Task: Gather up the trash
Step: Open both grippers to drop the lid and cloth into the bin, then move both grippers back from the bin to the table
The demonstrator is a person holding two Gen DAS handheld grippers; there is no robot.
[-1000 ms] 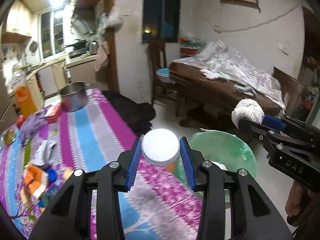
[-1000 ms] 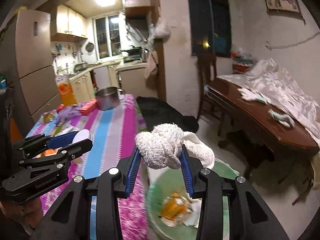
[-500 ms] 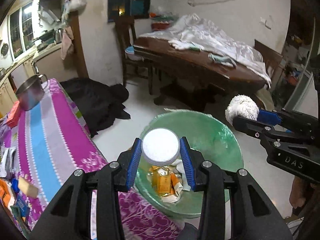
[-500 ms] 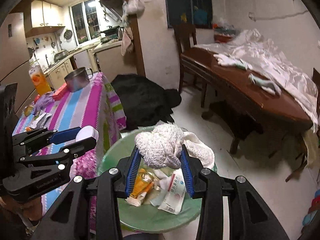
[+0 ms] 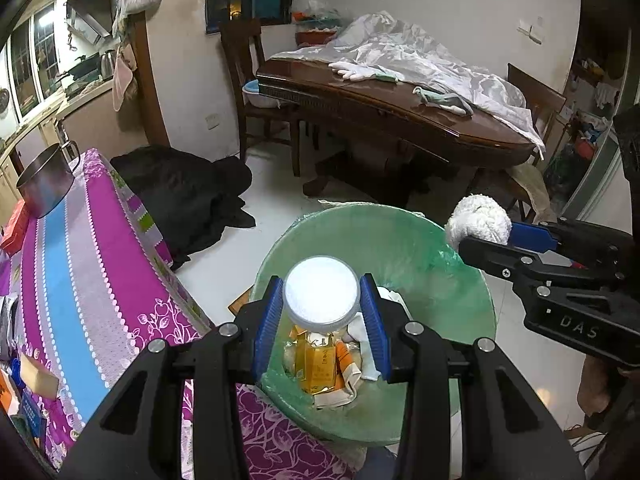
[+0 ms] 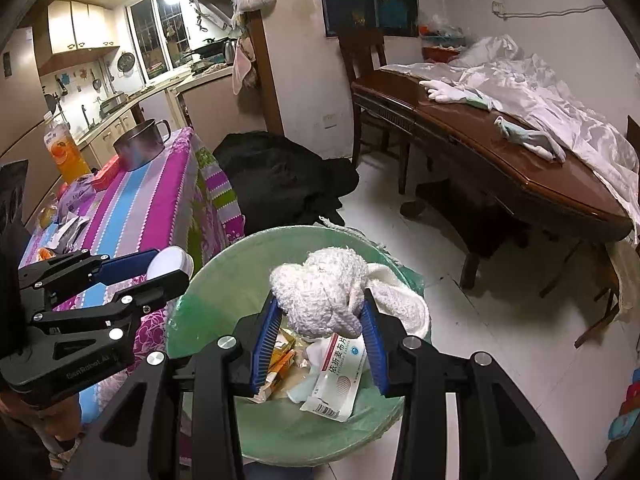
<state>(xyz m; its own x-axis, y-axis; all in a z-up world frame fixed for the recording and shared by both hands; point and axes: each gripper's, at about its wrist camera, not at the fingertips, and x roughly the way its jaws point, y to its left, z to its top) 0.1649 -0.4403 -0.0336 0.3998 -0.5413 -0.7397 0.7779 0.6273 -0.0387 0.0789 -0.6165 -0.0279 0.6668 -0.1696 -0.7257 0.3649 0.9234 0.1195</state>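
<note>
A round white lid [image 5: 321, 294] sits between the blue pads of my left gripper [image 5: 322, 312], which is shut on it above the green-lined trash bin [image 5: 420, 248]. My right gripper [image 6: 318, 330] is shut on a crumpled white cloth [image 6: 320, 298] and hangs over the same bin [image 6: 208, 300]. Inside the bin lie an orange packet [image 5: 318, 366], white wrappers and a printed white pouch [image 6: 336, 380]. Each gripper shows in the other's view: the right gripper [image 5: 486, 234] with its cloth at the right, the left gripper [image 6: 164, 270] with its lid at the left.
A table with a striped pink and blue cloth [image 5: 80, 264] stands left of the bin, carrying a steel pot [image 5: 46, 184] and small clutter. A black heap [image 5: 188, 196] lies on the white floor. A dark wooden table [image 5: 400, 116] with white sheets and chairs stands behind.
Both grippers have moved off the striped table and sunk toward the bin, tilting downward. Each still holds its load: the lid and the cloth.
</note>
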